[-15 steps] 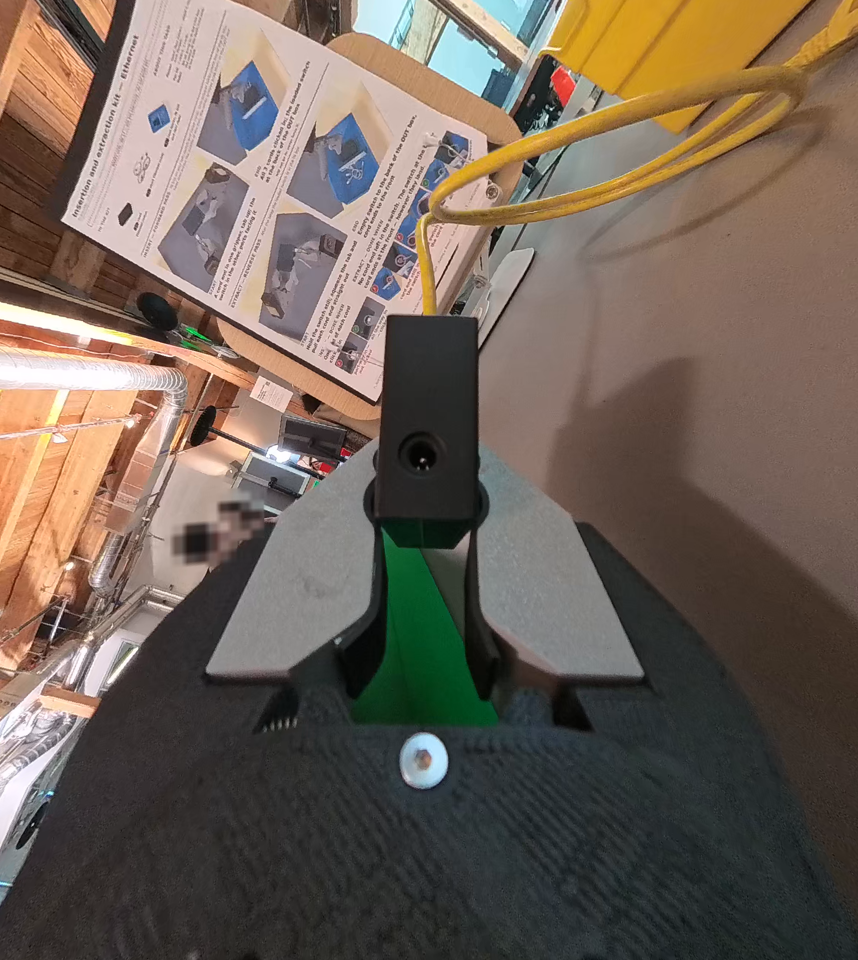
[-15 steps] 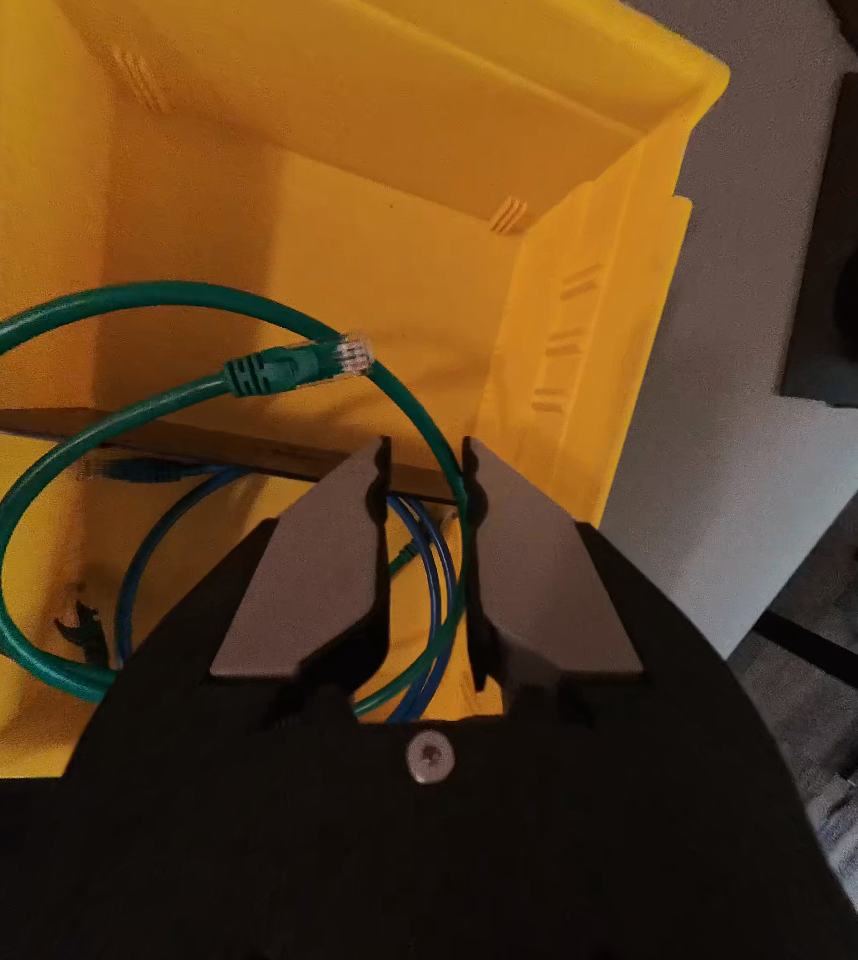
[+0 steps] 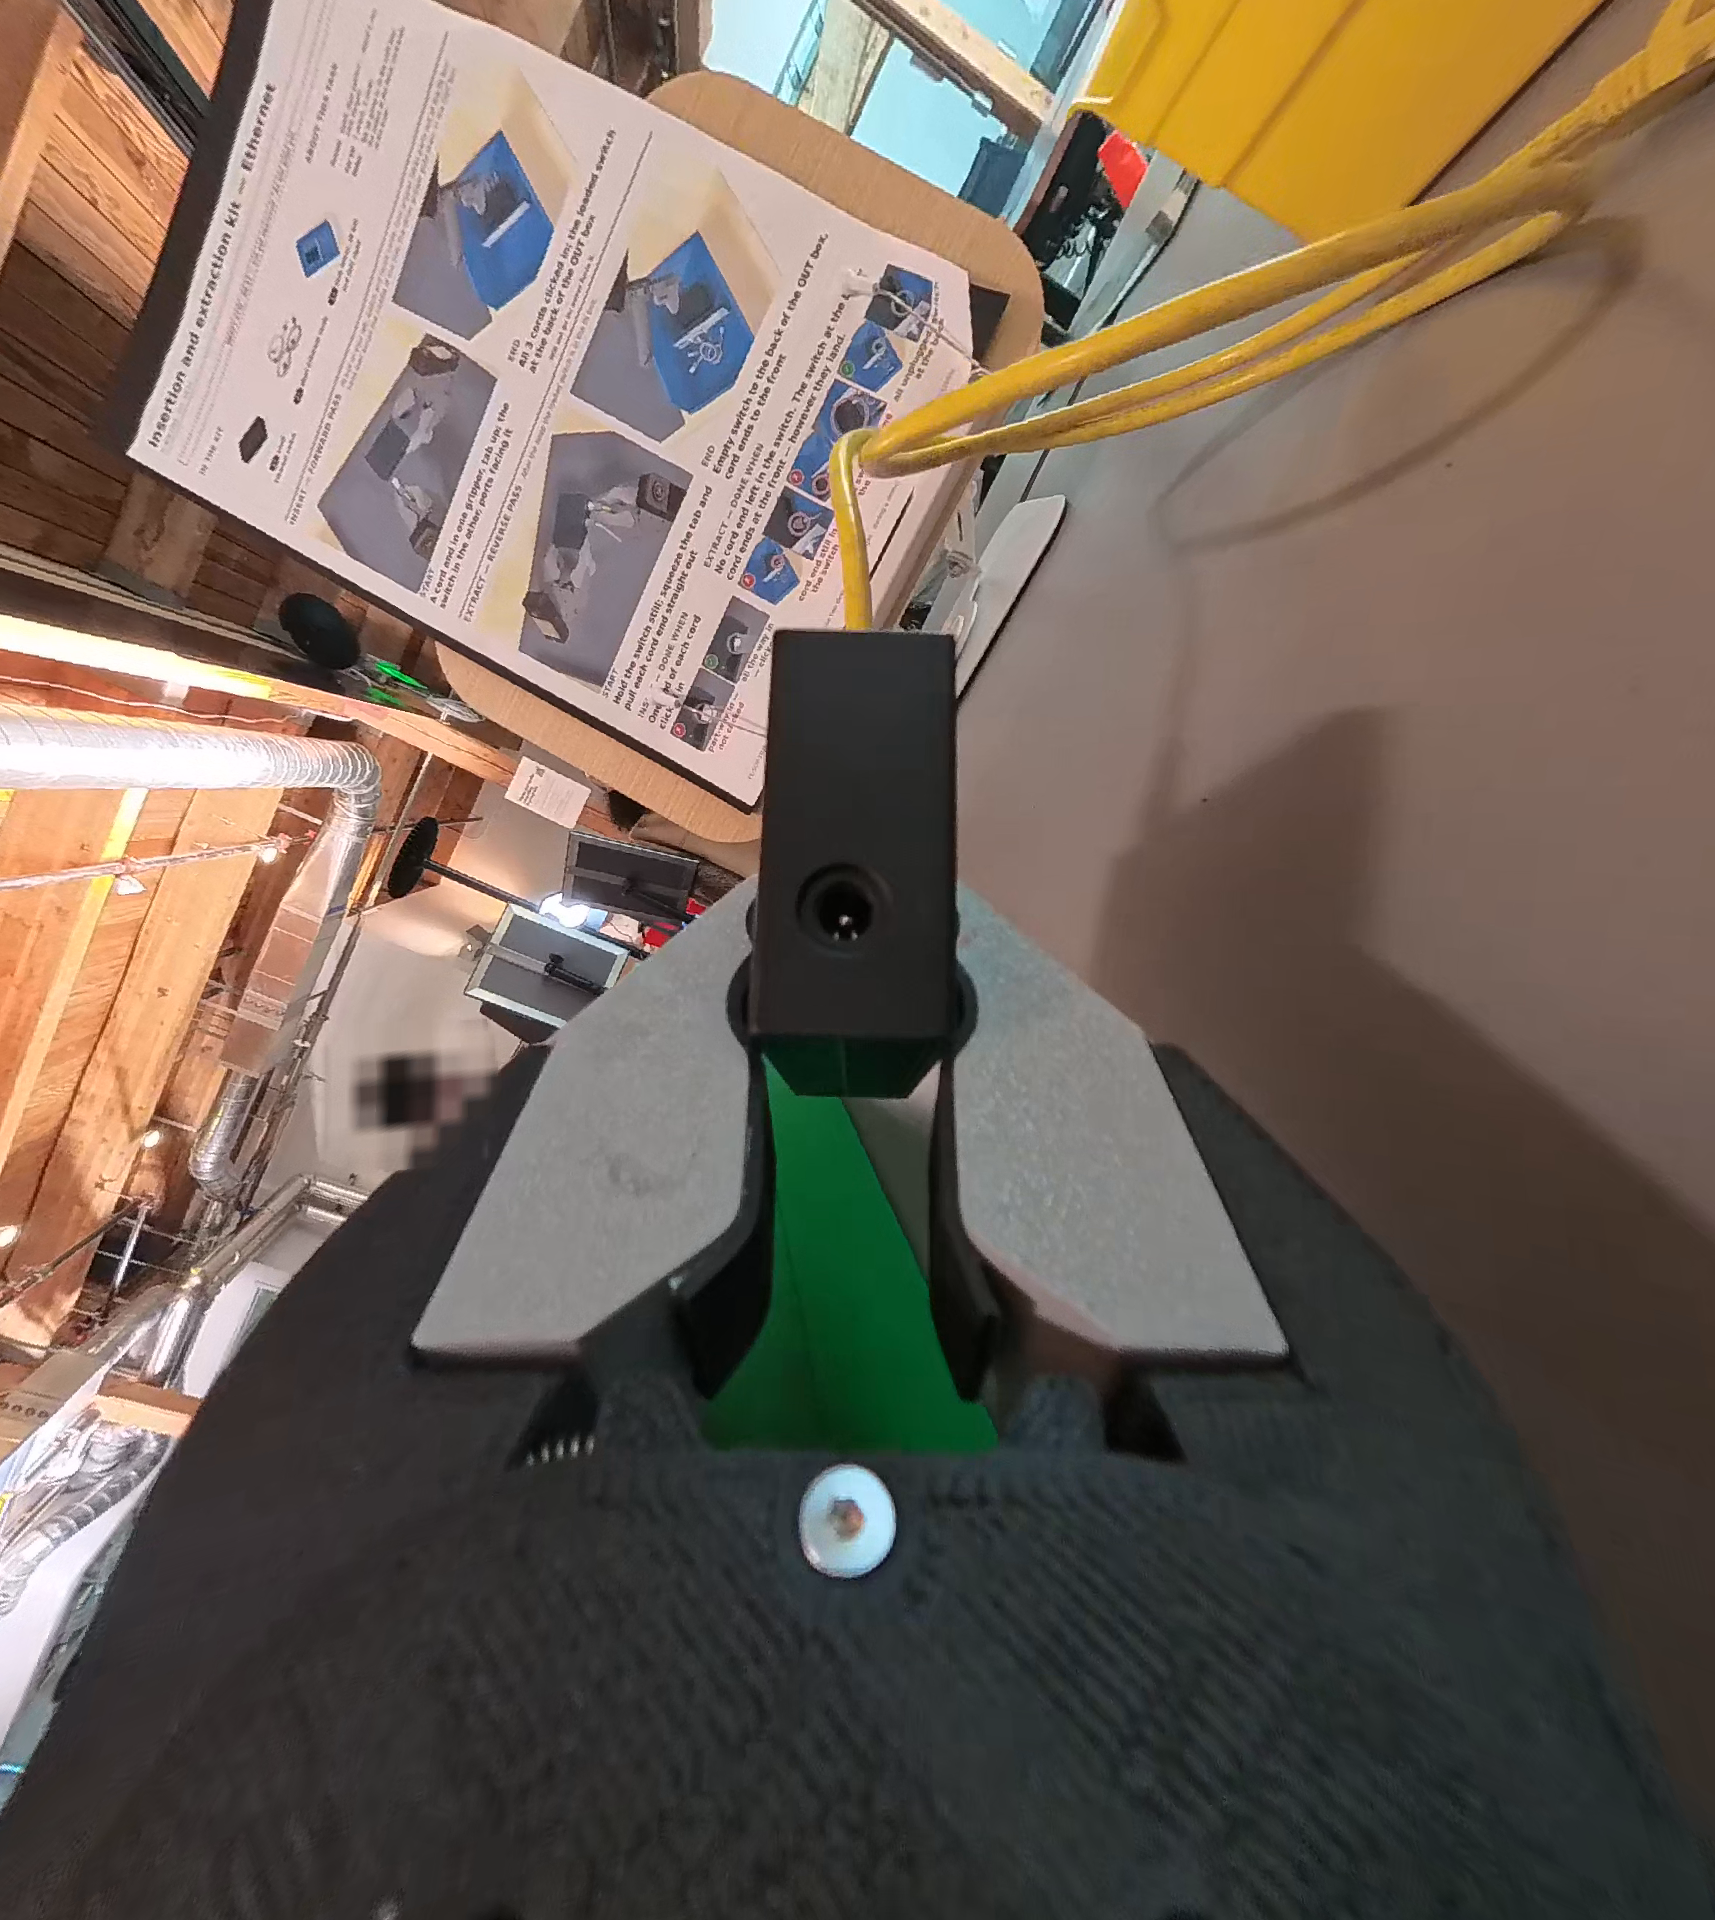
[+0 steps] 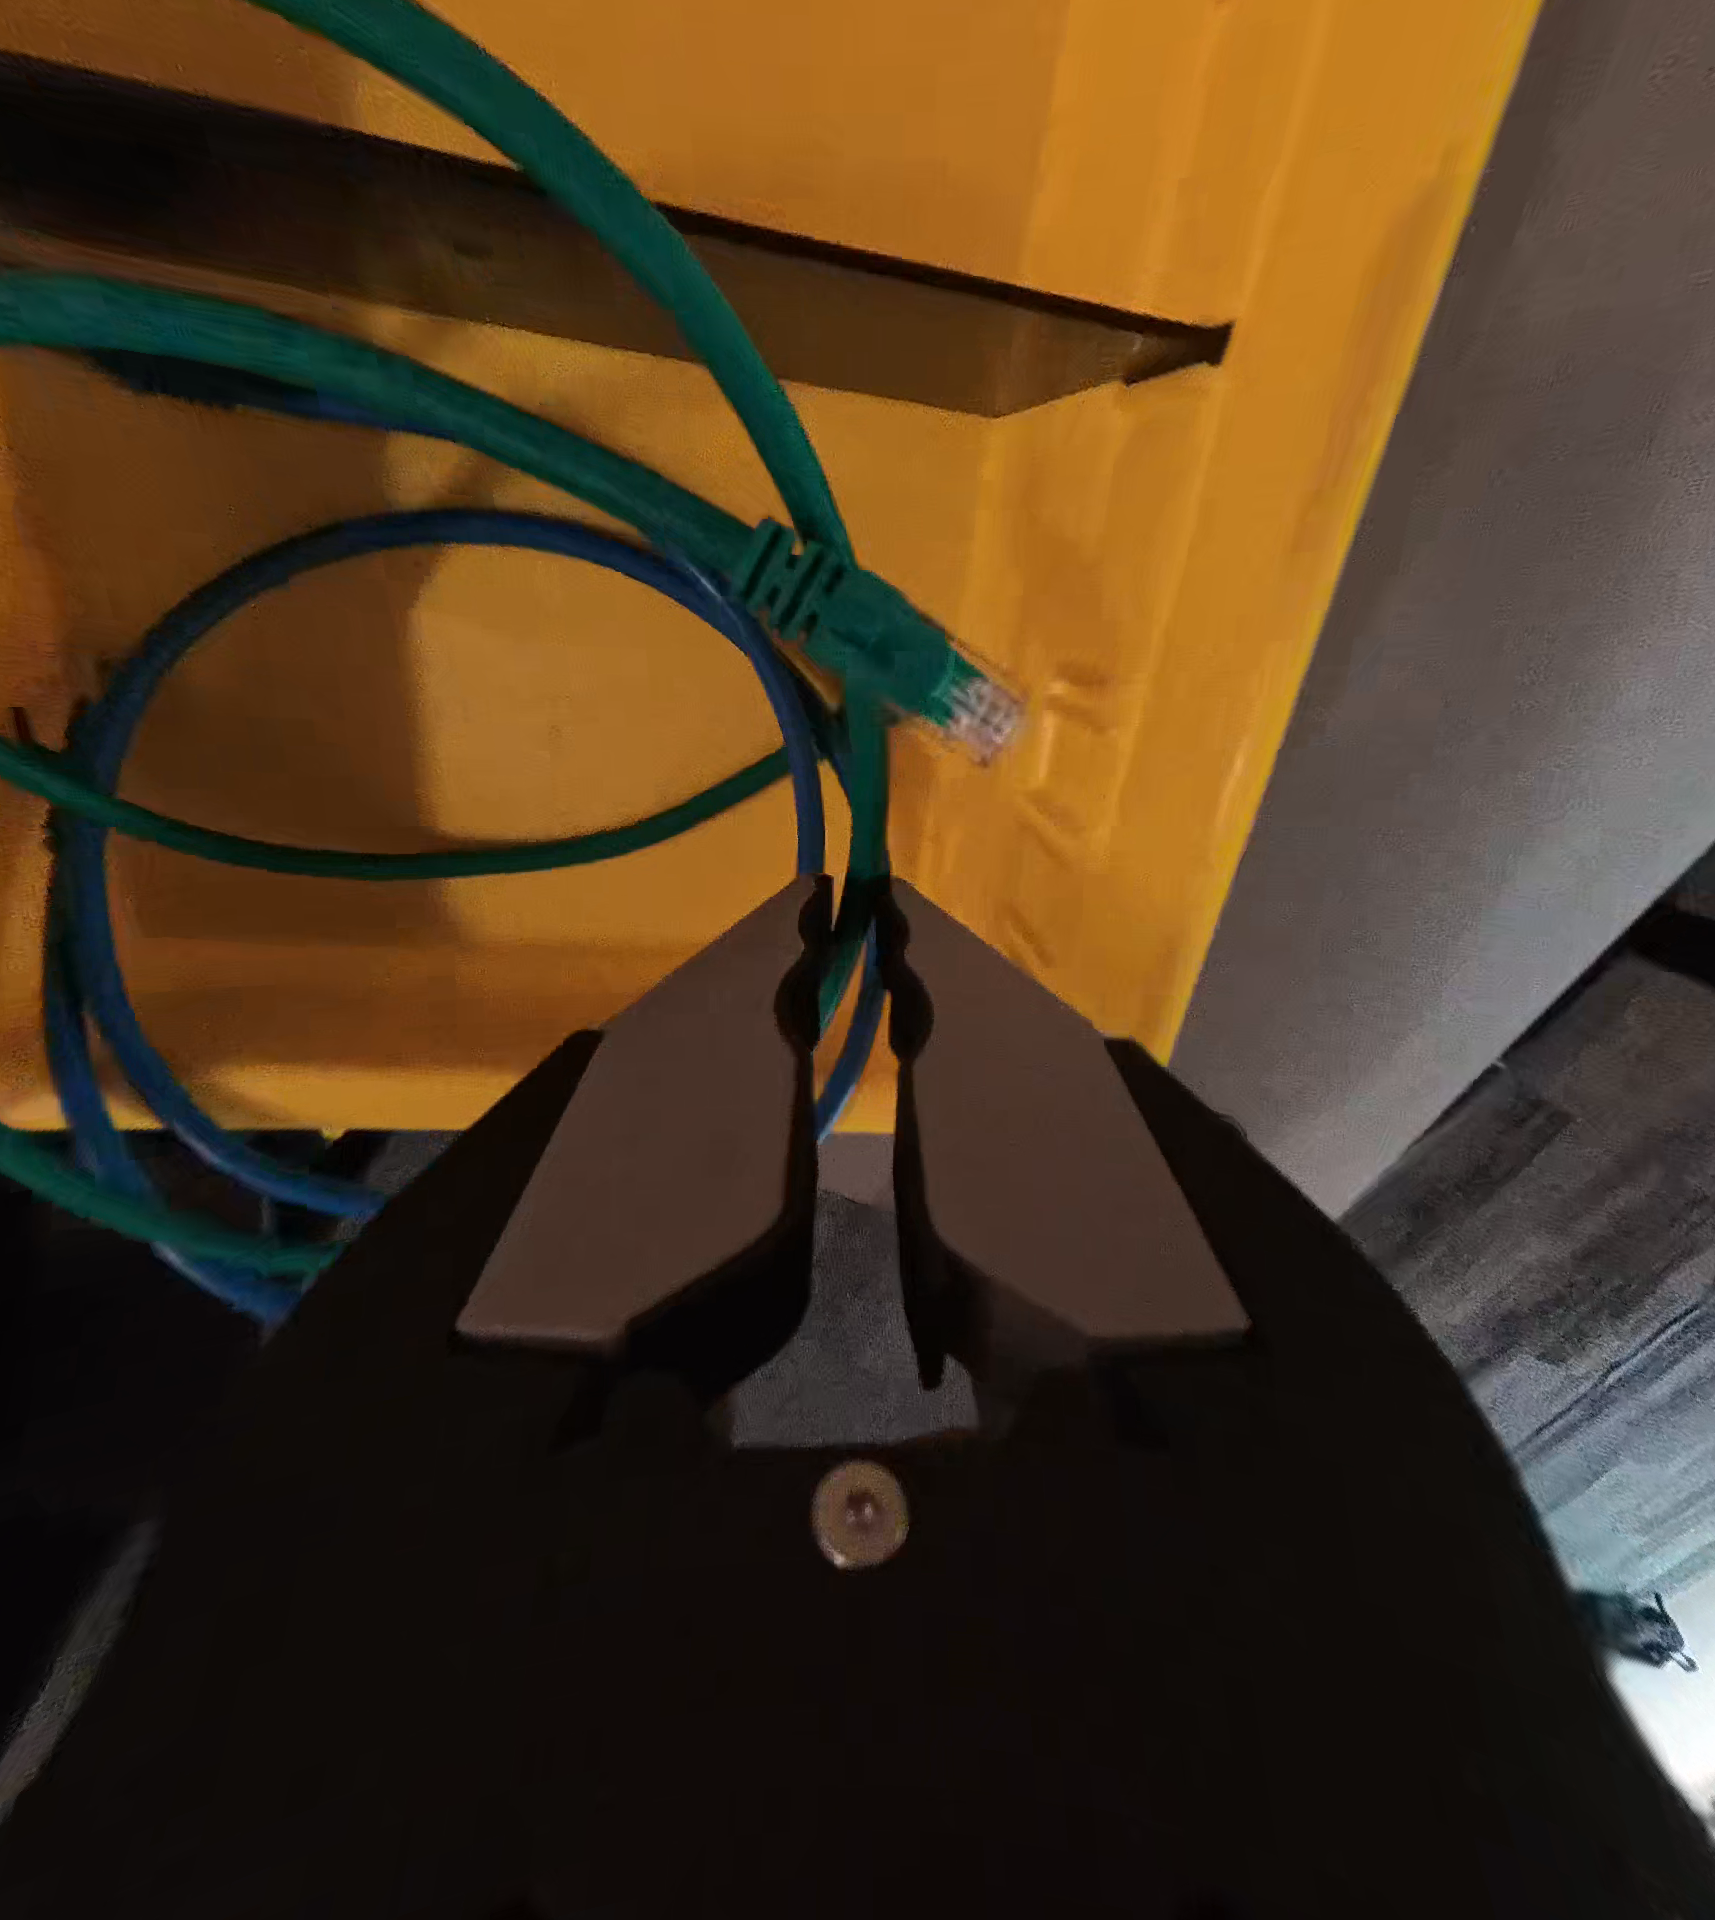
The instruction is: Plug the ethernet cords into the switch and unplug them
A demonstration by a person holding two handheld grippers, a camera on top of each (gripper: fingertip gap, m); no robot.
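left wrist view: left gripper clamped on black switch; yellow cord plugged at its far end.
right gripper: seemingly pinching green cord over yellow bin.
step: fetching second cord.
next: regrip near plug.

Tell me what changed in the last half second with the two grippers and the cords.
The right hand-held gripper has narrowed its jaws onto the green ethernet cord in the yellow bin; its plug now lies right of the loop, near the fingertips. The blue cord lies there as before. The left hand-held gripper still clamps the black switch, with the yellow cord plugged in.
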